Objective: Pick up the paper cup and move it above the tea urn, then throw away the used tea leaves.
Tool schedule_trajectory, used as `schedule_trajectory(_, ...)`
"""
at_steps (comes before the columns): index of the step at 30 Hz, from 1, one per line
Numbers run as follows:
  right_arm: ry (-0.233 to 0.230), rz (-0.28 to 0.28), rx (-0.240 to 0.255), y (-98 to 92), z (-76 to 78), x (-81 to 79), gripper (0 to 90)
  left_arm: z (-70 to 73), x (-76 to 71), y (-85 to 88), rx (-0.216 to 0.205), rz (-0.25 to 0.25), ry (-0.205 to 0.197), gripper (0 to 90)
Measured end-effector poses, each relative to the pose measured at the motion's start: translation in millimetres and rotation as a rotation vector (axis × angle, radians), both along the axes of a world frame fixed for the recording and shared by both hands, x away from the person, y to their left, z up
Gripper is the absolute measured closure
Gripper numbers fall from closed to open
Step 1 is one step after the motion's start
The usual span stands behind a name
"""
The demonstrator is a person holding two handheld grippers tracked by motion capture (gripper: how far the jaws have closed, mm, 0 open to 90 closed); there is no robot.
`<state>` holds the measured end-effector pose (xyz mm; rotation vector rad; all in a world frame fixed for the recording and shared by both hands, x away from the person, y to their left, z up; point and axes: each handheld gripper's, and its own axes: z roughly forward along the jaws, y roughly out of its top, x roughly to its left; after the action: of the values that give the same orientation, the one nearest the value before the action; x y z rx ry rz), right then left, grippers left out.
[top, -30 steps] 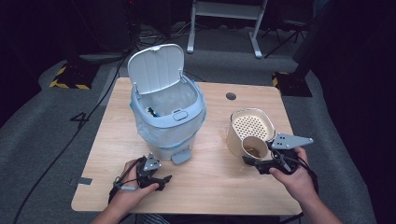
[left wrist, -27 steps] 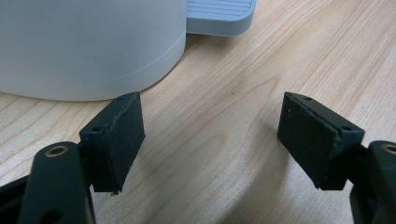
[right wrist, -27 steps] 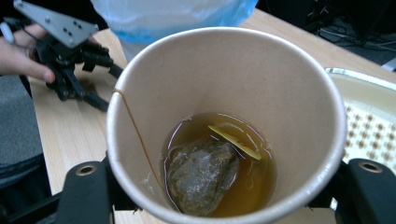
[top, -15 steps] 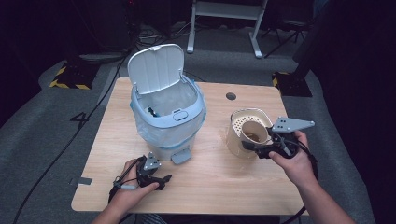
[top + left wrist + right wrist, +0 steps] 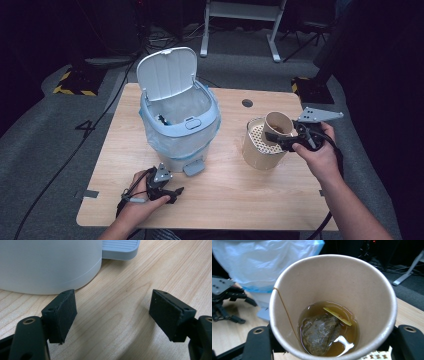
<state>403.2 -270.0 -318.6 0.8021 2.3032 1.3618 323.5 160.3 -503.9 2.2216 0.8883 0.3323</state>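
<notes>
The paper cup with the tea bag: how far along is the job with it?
Done: the bin stands with its lid up. In hand: the right claw grips the paper cup above the perforated strainer, tea and tea bag still inside. Left: probably straining, then binning the bag. The left claw rests open on the table.

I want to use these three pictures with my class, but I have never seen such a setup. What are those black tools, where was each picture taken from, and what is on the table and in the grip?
A person holds a hand tool with two black jaws in each hand. The high view looks down on the wooden table; each gripper view comes from a camera riding on its tool. On the table stand a lined bin with its lid up and a beige perforated container. The left gripper rests open near the bin's base. The right gripper clamps a paper cup above the container, with a tea bag in brown liquid inside.
</notes>
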Motion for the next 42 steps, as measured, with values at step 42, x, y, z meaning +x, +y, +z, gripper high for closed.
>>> schedule_trajectory(42, -0.429, -0.079, -0.731, -12.7, -13.4, 29.9, 34.6, 0.1, 1.0, -0.5, 0.005, -0.005, -0.001, 20.9)
